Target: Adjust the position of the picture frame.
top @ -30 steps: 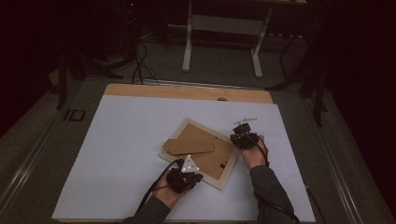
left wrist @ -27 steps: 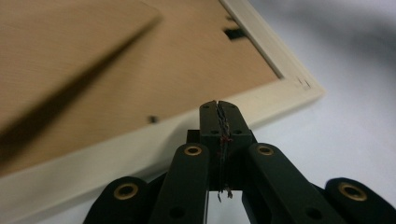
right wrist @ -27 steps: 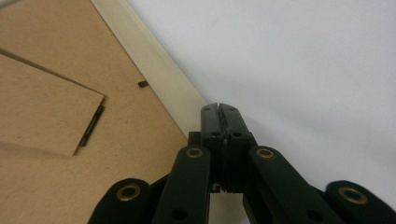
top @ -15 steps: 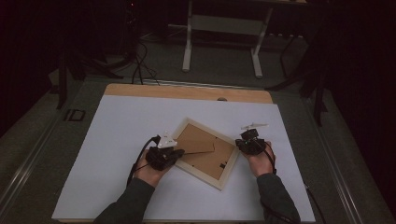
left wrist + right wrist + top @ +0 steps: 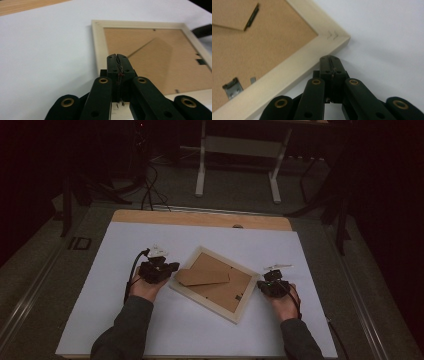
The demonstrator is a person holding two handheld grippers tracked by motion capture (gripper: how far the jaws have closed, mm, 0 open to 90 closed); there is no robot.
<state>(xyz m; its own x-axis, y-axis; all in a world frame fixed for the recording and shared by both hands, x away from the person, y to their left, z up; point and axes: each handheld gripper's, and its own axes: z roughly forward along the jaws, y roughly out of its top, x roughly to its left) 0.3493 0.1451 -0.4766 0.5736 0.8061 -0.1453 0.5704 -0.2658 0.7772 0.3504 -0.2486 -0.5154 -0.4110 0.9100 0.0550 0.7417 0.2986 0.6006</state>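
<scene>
Pale wooden picture frame [image 5: 218, 285] lies face down, skewed, on white sheet-covered table [image 5: 125, 240]; brown backing board up, brown cardboard stand flap [image 5: 202, 277] folded across it, pointing toward your left side. Your left gripper [image 5: 169, 268] sits just beside frame's left corner, jaw state too small to tell. Your right gripper [image 5: 264, 287] sits at frame's right corner, contact unclear. Both forearms in dark sleeves enter from bottom edge. Bare wood strip [image 5: 200, 218] at table's far edge. White metal legs [image 5: 201, 162] stand beyond on dark floor.
</scene>
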